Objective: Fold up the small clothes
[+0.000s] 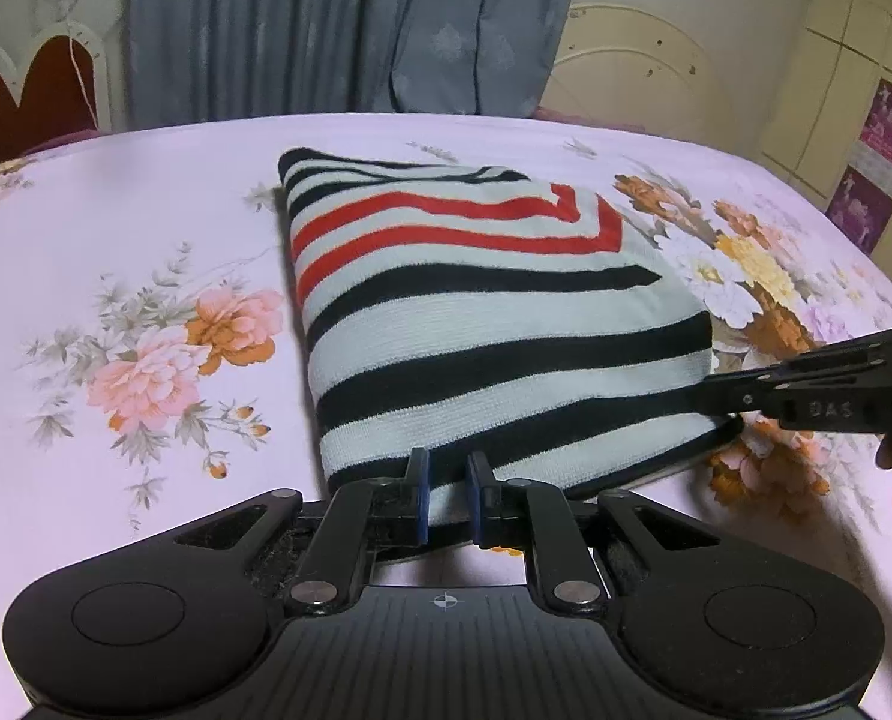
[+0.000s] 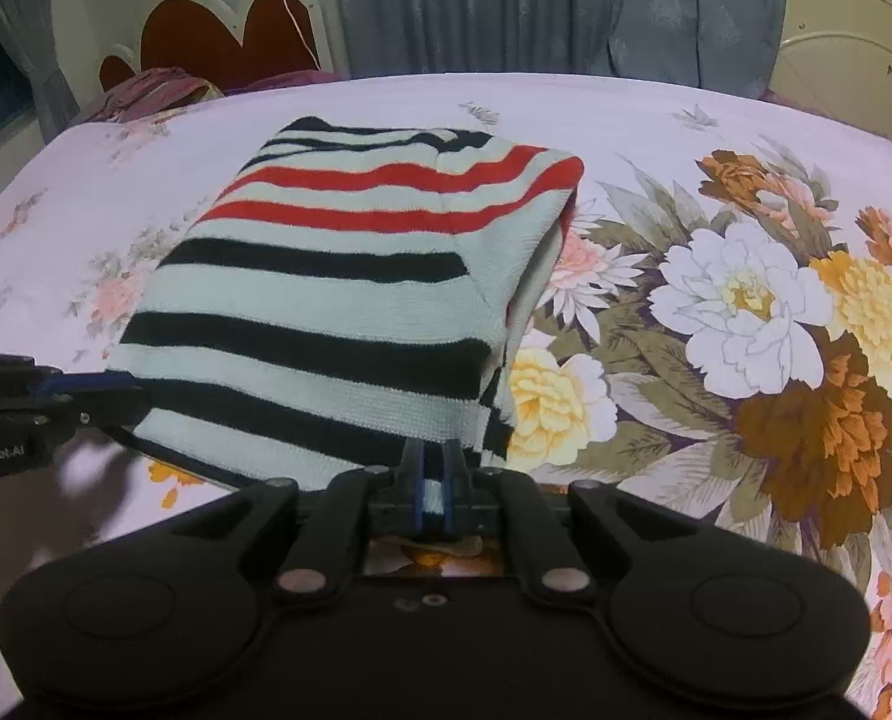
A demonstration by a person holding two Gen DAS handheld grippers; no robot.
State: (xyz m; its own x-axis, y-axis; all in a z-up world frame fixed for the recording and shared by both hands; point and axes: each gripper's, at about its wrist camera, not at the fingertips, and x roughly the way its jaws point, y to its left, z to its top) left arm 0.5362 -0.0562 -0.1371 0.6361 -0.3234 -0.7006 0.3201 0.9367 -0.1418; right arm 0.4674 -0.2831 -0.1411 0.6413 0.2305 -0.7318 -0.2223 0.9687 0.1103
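Observation:
A folded knit garment [image 1: 481, 324] with black, red and white stripes lies on the floral bed sheet; it also shows in the right wrist view [image 2: 338, 312]. My left gripper [image 1: 448, 480] is at the garment's near hem, jaws a small way apart with the hem edge between them. My right gripper [image 2: 435, 468] is shut on the near right edge of the garment. The right gripper shows in the left wrist view [image 1: 721, 402] at the garment's right corner. The left gripper shows in the right wrist view [image 2: 104, 396] at its left corner.
The pink floral bed sheet [image 1: 146, 300] spreads all around the garment. A white and red headboard [image 2: 218, 30] and grey curtains [image 1: 338, 24] stand behind the bed. A crumpled maroon cloth [image 2: 146, 93] lies at the far left corner.

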